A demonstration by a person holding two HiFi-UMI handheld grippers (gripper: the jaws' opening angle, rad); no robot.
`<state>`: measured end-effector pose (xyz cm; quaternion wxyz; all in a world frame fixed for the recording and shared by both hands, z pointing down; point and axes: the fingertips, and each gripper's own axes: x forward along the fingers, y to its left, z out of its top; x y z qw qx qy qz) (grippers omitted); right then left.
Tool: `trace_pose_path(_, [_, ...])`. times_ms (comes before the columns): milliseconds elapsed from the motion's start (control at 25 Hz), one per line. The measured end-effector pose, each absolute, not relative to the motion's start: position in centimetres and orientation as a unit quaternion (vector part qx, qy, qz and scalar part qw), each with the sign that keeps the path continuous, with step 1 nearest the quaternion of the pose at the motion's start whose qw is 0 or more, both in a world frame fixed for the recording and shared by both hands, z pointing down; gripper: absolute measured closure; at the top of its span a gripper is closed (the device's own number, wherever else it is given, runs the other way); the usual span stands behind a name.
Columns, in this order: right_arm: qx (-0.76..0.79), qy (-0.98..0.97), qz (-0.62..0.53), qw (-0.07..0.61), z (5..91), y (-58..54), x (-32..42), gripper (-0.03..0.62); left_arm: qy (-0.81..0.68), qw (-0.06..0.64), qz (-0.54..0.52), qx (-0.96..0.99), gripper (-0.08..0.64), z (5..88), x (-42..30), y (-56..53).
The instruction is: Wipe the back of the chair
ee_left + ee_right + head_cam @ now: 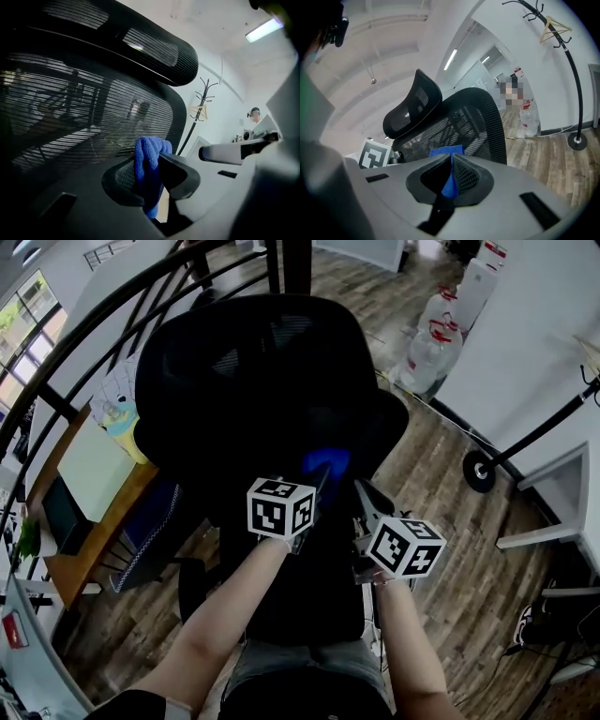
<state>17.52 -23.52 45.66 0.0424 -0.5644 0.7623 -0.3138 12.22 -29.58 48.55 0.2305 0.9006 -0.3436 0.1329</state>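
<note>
A black mesh office chair (258, 381) stands right in front of me, with its back and headrest (412, 105) turned toward me. A blue cloth (326, 463) sits bunched against the chair back, low on the mesh. My left gripper (150, 161) is shut on this cloth, whose folded top (149, 146) pokes up against the mesh (70, 112). My right gripper (451, 161) comes in from the right and is also shut on the blue cloth (449, 183), which shows between its jaws. In the head view both marker cubes (279, 507) (406, 547) hover just behind the chair back.
A coat rack (574, 93) stands on the wood floor to the right, its round base (480, 471) close to the chair. Large water bottles (433, 338) stand by the white wall. A wooden desk (94, 521) and a curved black railing (84, 324) lie to the left.
</note>
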Motion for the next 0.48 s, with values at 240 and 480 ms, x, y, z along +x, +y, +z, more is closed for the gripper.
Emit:
trace_pose_path(240, [-0.547,0.776,-0.312,0.032,45.7,-24.2,14.8,0.56,-0.372,0.235,0.128,0.889,0.468,48.7,8.6,-29.8])
trace_pose_path(480, [-0.524,0.791,-0.314,0.021,45.9,-24.9,11.6,0.56,-0.401,0.236,0.123,0.877,0.468,48.6,5.0,-30.1])
